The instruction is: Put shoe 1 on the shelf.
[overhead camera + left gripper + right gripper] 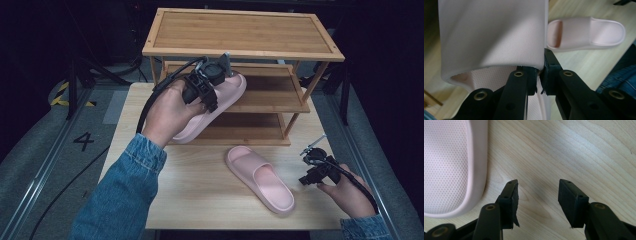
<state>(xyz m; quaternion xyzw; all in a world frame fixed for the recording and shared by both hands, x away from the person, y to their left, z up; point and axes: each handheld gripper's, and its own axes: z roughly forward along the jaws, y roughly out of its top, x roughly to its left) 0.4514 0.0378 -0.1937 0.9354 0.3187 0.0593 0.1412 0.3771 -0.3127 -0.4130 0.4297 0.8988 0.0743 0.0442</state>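
Left gripper [539, 75] clamped on pink slipper's [212, 107] strap edge, seen close up; from above, held before wooden rack [240, 50]. Right gripper [537, 200] apart, empty, beside second slipper [260, 177].

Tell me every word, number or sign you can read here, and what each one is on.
"4": a dark number on the grey floor left of the table.
Yellow-and-black hazard stripes, no wording, on the floor farther back.
Nothing readable on the held slipper, the lying slipper, the rack or either gripper.
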